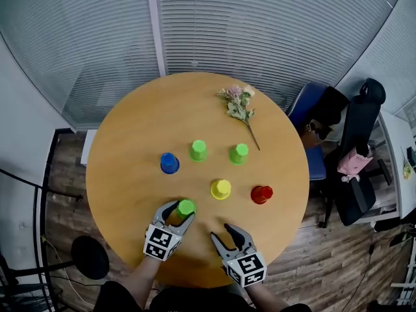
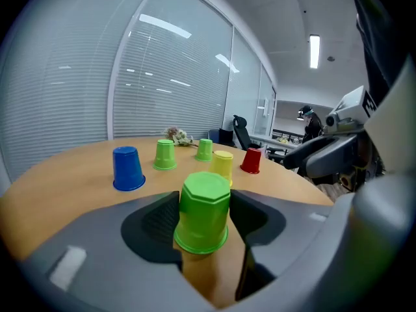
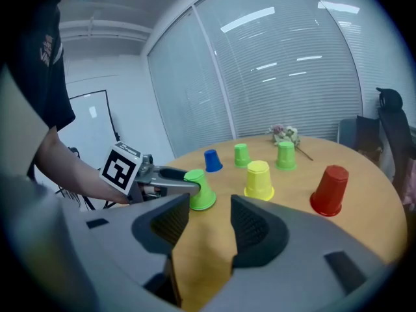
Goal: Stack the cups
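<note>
Left claw (image 2: 203, 199), jaws pressing green cup (image 2: 203, 213) between them (inverted)

bright overhead strip lights (image 2: 314, 51); fisheye edges, perhaps soft

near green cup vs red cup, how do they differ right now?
Colour: the near green cup is green, the red cup red. State: the near green cup is held between the left claw's jaws; the red cup stands free. Place: the near green cup is at the table's near edge, the red cup farther right, beside the yellow cup. Both stand upside down and have the same shape.
</note>
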